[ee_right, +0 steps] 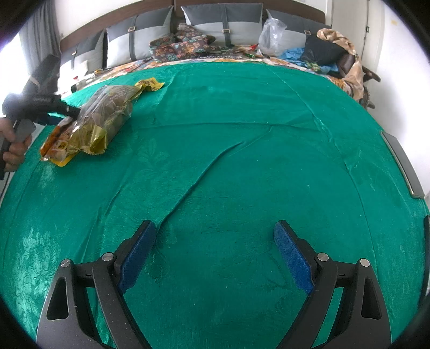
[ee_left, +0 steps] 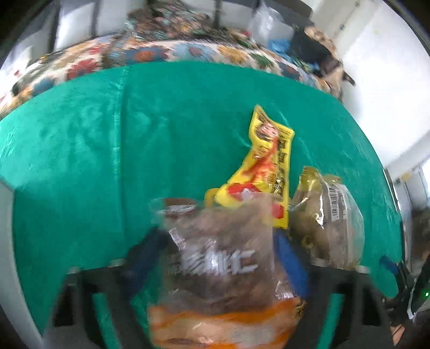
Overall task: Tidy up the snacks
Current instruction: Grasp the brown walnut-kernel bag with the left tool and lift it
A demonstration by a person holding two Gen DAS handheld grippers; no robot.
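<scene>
In the left wrist view my left gripper (ee_left: 217, 241) is closed around a clear bag of brown nuts with an orange bottom (ee_left: 223, 273); the blue fingers press its sides. Beyond it a yellow snack packet (ee_left: 266, 163) lies flat on the green cloth (ee_left: 107, 150). A gold-and-clear bag of brown snacks (ee_left: 328, 220) lies to the right of it. In the right wrist view my right gripper (ee_right: 215, 239) is open and empty above bare green cloth (ee_right: 242, 134). The snack pile (ee_right: 91, 118) and the left gripper sit far to its left.
A patterned quilt (ee_left: 150, 53) borders the green cloth at the back. Grey cushions (ee_right: 223, 21), a clear plastic bag (ee_right: 271, 35) and a heap of dark and tan fabric (ee_right: 330, 51) lie behind it. The cloth has a long crease (ee_right: 204, 171).
</scene>
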